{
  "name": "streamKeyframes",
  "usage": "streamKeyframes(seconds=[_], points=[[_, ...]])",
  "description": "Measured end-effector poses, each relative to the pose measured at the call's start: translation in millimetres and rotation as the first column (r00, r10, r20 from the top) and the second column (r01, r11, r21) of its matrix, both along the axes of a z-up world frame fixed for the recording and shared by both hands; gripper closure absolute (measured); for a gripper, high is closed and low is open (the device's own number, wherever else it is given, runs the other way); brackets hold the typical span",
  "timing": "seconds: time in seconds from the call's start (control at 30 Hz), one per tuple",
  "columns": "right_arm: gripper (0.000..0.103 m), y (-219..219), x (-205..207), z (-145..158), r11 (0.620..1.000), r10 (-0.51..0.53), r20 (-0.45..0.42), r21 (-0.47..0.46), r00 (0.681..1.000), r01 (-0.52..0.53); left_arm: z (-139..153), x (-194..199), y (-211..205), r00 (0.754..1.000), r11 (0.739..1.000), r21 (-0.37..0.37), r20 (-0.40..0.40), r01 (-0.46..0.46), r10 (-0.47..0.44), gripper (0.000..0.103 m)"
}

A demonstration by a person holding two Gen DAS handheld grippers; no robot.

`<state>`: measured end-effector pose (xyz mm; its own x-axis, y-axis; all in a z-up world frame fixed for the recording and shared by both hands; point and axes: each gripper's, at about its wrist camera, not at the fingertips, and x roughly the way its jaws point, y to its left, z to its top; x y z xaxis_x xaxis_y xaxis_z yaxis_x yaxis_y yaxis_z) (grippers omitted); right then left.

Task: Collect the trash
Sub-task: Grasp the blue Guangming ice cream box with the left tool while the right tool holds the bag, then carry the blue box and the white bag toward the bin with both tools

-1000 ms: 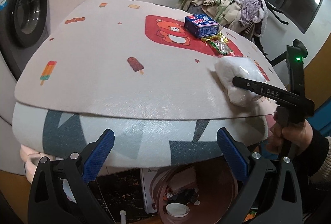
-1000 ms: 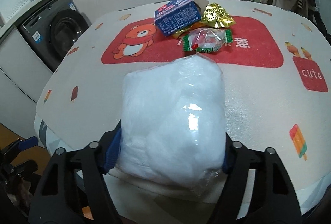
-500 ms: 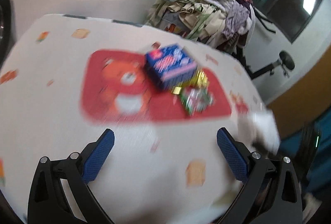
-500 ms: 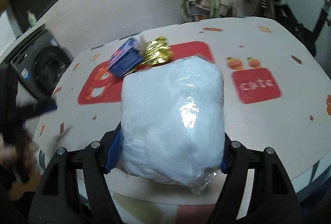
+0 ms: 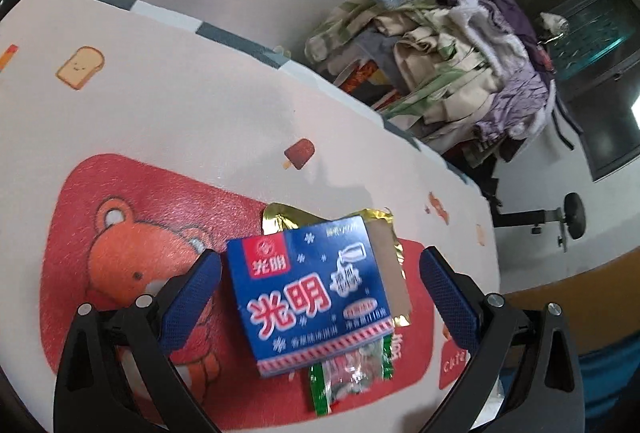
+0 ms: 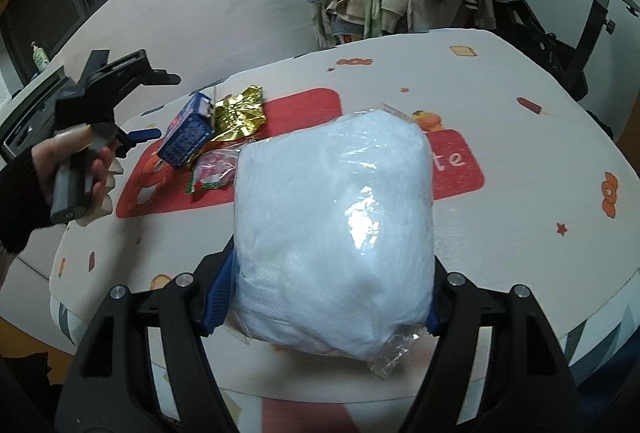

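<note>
The step in hand is judged to be the pickup of the blue carton [image 5: 310, 291] by the left gripper [image 5: 320, 297]. The carton lies on the red bear panel of the table [image 5: 168, 113], partly over a gold foil wrapper [image 5: 394, 233] and a green-edged clear wrapper [image 5: 348, 379]. In the left wrist view the jaws are spread wide, one blue pad at each side of the carton; the left pad is almost at the carton's edge, while a clear gap is left at the right pad. No contact can be confirmed.

The white plastic-wrapped bundle [image 6: 336, 229] is gripped between the jaws of the right gripper [image 6: 326, 297], over the near part of the table. Whether the bundle is lifted clear of the table cannot be told.

For a good grasp, the following is advised:

- The left gripper is to be shifted slightly rightward, so that the carton is centred between the pads.
- The pads are to be lowered to the carton's side walls, not its top face.
- The jaws are to be closed on the carton alone. The foil and the clear wrapper are probably light and slippery; they may be dragged along or dropped if caught.
- Moderate force is to be used, since an empty carton is likely to buckle.
- The right grip is to be held firm, since the film may slip.

A pile of clothes [image 5: 460, 53] stands beyond the table and plays no part.
</note>
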<state>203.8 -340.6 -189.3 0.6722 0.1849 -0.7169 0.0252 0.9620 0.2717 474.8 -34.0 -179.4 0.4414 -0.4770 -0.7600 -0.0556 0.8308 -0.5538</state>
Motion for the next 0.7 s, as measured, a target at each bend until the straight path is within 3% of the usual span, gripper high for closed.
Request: streamKeyframes(seconds=[0.2, 0.23, 0.37, 0.53, 0.7], points=[[0.031, -6, 0, -6, 1.0, -0.013, -0.01, 0.011, 1.0, 0.013, -14, 10, -16, 0.999, 0.997, 0.067, -0.037, 0.021, -0.019, 0.006], [0.031, -6, -1, -6, 1.0, -0.013, -0.011, 0.013, 1.0, 0.014, -15, 8, -17, 0.999, 0.996, 0.082, -0.035, 0.034, -0.031, 0.018], [0.031, -5, -4, -1, 1.0, -0.01, -0.004, 0.014, 1.0, 0.01, -8, -6, -18, 0.997, 0.987, 0.143, -0.015, 0.073, -0.072, 0.022], [0.031, 1, -9, 13, 1.0, 0.004, 0.016, 0.008, 1.0, -0.005, 34, -36, -13, 0.984, 0.973, 0.193, 0.098, 0.128, -0.149, 0.022], [0.031, 12, -22, 29, 1.0, 0.028, 0.038, 0.001, 0.999, -0.028, 77, -93, -4, 0.95, 0.944, 0.269, 0.195, 0.189, -0.246, 0.022]])
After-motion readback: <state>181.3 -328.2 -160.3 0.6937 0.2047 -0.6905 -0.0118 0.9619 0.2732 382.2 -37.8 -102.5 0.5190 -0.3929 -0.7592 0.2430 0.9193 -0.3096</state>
